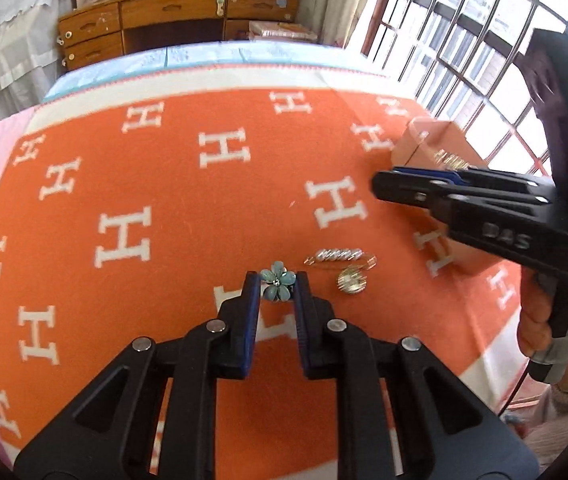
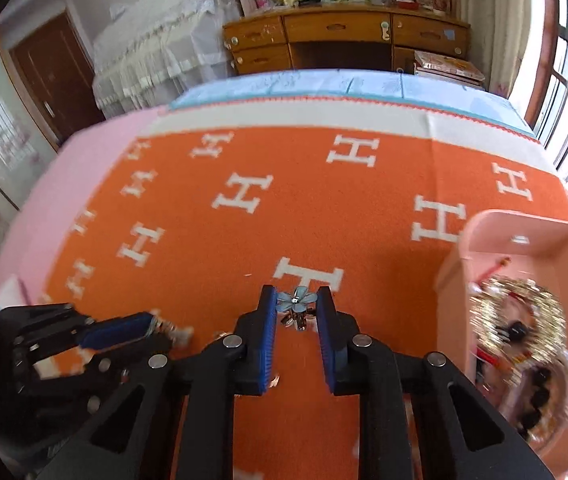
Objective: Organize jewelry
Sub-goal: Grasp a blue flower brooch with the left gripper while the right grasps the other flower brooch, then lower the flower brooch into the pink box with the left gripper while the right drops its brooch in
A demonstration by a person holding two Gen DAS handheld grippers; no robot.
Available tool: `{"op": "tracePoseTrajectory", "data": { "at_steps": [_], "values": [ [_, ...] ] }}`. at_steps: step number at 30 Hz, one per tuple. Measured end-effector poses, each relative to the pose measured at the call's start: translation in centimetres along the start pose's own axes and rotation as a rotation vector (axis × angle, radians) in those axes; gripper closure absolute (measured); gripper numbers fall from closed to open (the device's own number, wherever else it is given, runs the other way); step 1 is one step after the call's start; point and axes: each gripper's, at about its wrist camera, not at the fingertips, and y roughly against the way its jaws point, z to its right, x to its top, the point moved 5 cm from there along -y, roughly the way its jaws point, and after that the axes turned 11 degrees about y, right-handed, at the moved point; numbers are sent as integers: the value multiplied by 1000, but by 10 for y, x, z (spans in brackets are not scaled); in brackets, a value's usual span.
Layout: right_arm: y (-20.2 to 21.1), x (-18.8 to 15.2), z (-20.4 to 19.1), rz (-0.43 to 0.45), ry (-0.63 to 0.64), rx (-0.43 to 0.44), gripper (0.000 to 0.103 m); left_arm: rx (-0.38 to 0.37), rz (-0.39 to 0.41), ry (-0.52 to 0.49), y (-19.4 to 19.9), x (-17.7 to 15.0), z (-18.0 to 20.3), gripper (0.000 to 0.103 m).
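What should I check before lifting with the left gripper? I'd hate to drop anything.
1. Blue enamel flower clip sits between the left gripper pads: ok.
2. Pads firmly clamped on it: cannot tell.
3. Silver beaded pin and round gold charm lie outside the fingers: ok.
4. Pink jewelry box stands open: ok.
5. Right gripper is out of the lift path, holding a second blue flower: ok.
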Motion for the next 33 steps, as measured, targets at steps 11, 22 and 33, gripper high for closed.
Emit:
{"op": "tracePoseTrajectory", "data": {
  "at_steps": [11, 22, 33],
  "values": [
    [174, 30, 35, 244, -30, -41, 84, -72, 156, -82, 116, 66, 84, 89],
    [274, 56, 97, 352, -61, -171, 84, -112, 240, -189, 131, 129, 189, 89],
    [164, -8, 173, 45, -209, -97, 84, -77, -16, -139, -39, 112, 201, 89]
  ]
}}
